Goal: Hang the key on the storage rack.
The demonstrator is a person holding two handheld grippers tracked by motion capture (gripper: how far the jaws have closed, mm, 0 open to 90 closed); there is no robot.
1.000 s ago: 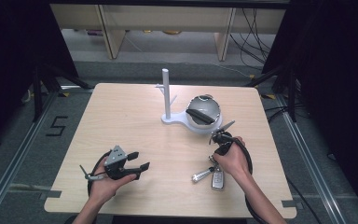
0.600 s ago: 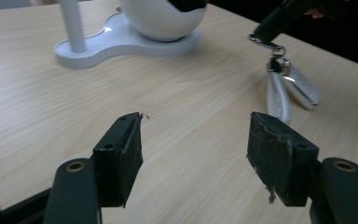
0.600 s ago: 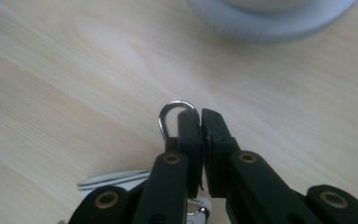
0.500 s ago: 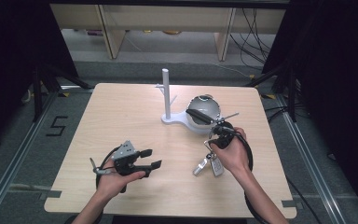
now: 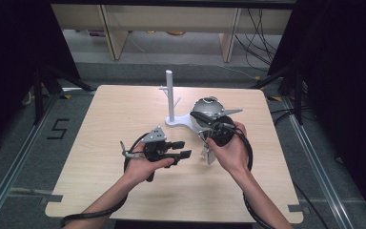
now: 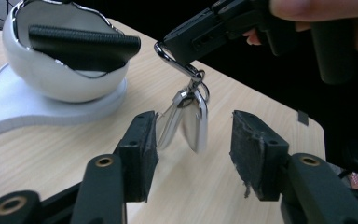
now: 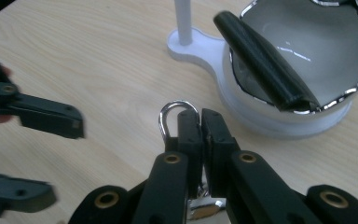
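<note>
The key bunch (image 6: 189, 119) is held up over the table (image 5: 105, 124) by its metal ring, pinched in the right gripper (image 7: 200, 122) jaws. The left gripper (image 6: 193, 149) jaws, just been closing, are parted around the dangling keys, not touching them.

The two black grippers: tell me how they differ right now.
The right gripper is shut on the silver metal key ring, lifting the keys off the table; the left gripper holds nothing, though its jaws have just been closing around the hanging keys. In the high view the right one points down, while the left one lies level, aimed at it. Both are black, two-jawed and hand-held.
</note>
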